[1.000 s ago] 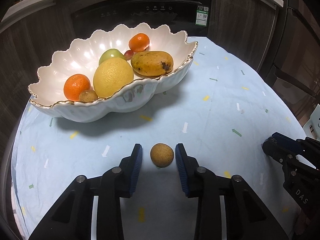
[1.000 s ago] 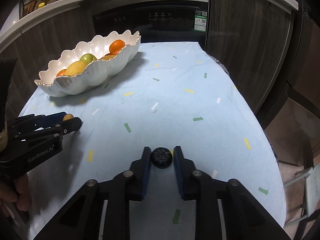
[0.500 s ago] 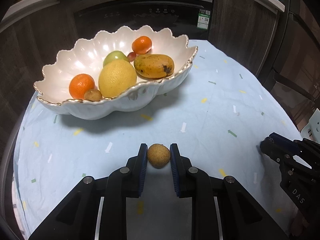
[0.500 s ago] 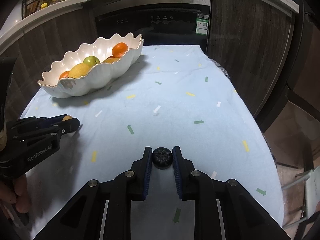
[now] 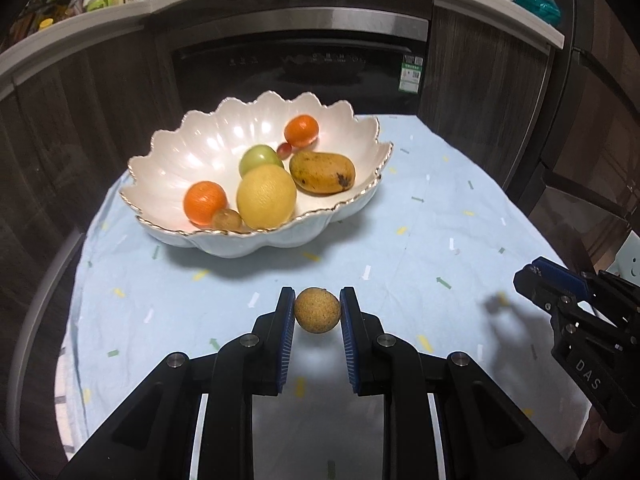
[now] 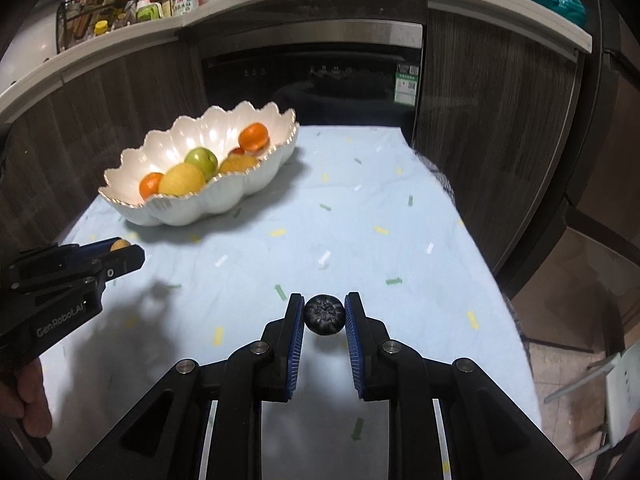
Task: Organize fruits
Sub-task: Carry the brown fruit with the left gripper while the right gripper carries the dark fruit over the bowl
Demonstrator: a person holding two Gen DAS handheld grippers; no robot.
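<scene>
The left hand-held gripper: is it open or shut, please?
Shut: the left hand-held gripper clamps the small brown fruit, both blue pads touching its sides.

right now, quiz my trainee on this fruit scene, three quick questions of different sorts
1. True or false: the left tool grips a small tan round fruit.
2. The right tool is shut on: A) an orange, B) a dark round fruit, C) nothing.
3. Fill in: the mango lies inside the white scalloped ____.

Key: 1 true; 2 B; 3 bowl.
</scene>
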